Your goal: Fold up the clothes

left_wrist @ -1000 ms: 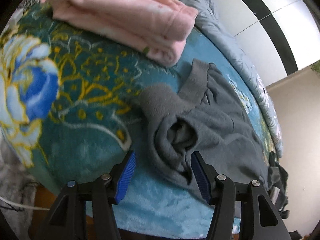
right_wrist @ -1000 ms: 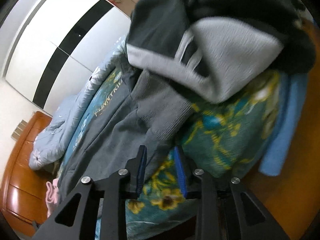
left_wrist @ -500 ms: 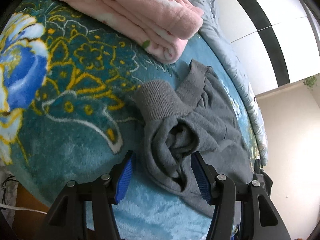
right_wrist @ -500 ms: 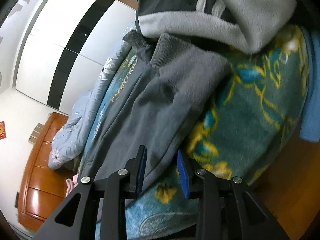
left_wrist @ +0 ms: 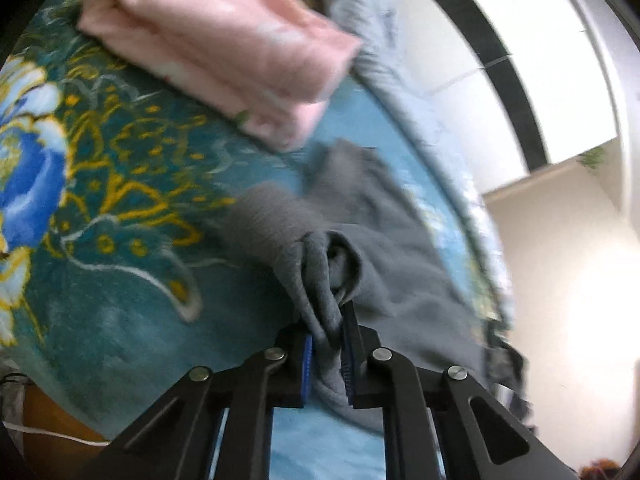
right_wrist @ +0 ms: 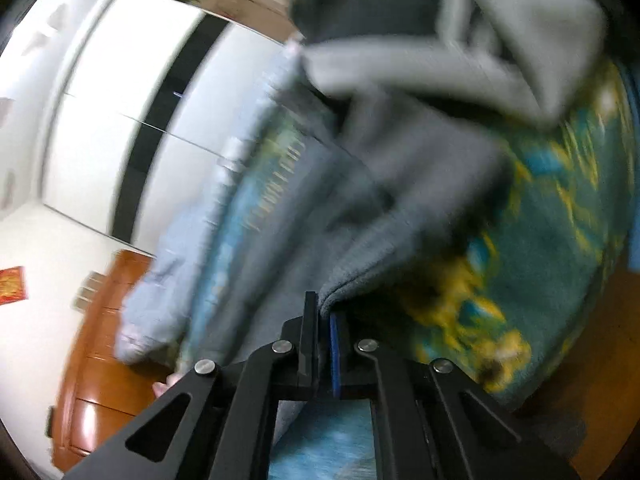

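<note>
A grey sweatshirt (left_wrist: 384,264) lies spread on a teal flowered blanket (left_wrist: 120,240) on a bed. My left gripper (left_wrist: 328,340) is shut on a bunched fold of the grey sweatshirt near its ribbed cuff (left_wrist: 268,220). In the right wrist view, my right gripper (right_wrist: 325,320) is shut on the edge of the same grey sweatshirt (right_wrist: 360,232), lifted a little off the blanket (right_wrist: 540,248). This view is blurred by motion.
A folded pink garment (left_wrist: 224,44) lies on the blanket beyond the sweatshirt. A pile of dark and light grey clothes (right_wrist: 460,40) sits past the right gripper. A pale blue quilt (right_wrist: 176,248), a white wardrobe (right_wrist: 120,120) and a wooden headboard (right_wrist: 100,380) lie beyond.
My left gripper has closed from wide open onto the sweatshirt fold. My right gripper has closed fully on the sweatshirt edge and both views shifted as the cloth lifts.
</note>
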The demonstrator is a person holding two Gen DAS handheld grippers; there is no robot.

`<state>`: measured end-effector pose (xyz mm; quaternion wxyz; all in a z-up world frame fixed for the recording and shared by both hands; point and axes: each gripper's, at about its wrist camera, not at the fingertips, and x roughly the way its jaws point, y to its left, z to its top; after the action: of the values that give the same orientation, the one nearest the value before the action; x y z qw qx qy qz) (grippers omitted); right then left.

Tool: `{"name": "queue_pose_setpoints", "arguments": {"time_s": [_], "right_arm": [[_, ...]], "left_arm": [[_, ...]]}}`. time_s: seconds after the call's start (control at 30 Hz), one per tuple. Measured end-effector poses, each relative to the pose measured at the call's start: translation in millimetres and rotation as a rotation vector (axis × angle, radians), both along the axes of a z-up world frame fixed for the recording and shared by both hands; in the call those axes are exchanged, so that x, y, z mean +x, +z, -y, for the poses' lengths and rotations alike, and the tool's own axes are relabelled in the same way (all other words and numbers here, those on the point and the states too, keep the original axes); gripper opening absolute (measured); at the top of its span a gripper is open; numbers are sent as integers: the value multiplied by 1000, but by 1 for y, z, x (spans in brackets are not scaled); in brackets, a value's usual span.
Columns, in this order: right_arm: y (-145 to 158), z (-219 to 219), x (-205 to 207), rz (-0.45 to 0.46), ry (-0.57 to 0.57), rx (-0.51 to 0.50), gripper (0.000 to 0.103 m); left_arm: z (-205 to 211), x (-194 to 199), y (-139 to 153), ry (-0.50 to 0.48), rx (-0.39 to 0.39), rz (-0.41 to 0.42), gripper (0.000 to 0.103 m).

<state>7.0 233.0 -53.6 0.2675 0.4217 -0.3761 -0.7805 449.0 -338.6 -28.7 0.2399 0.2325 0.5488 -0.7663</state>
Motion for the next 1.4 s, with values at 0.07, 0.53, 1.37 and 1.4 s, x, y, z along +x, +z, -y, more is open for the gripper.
{"name": "queue_pose_setpoints", "arguments": {"time_s": [0.07, 0.53, 1.37, 1.4], "right_arm": [[26, -7, 1, -75, -18, -22, 4], [79, -9, -30, -195, -61, 66, 4], [41, 216, -242, -3, 107, 649, 6], [41, 215, -241, -7, 112, 652, 6]], "left_arm": [[-3, 3, 14, -37, -3, -47, 11], [15, -31, 25, -74, 12, -139, 10], [146, -181, -12, -51, 29, 39, 27], [141, -177, -5, -65, 9, 37, 32]]}}
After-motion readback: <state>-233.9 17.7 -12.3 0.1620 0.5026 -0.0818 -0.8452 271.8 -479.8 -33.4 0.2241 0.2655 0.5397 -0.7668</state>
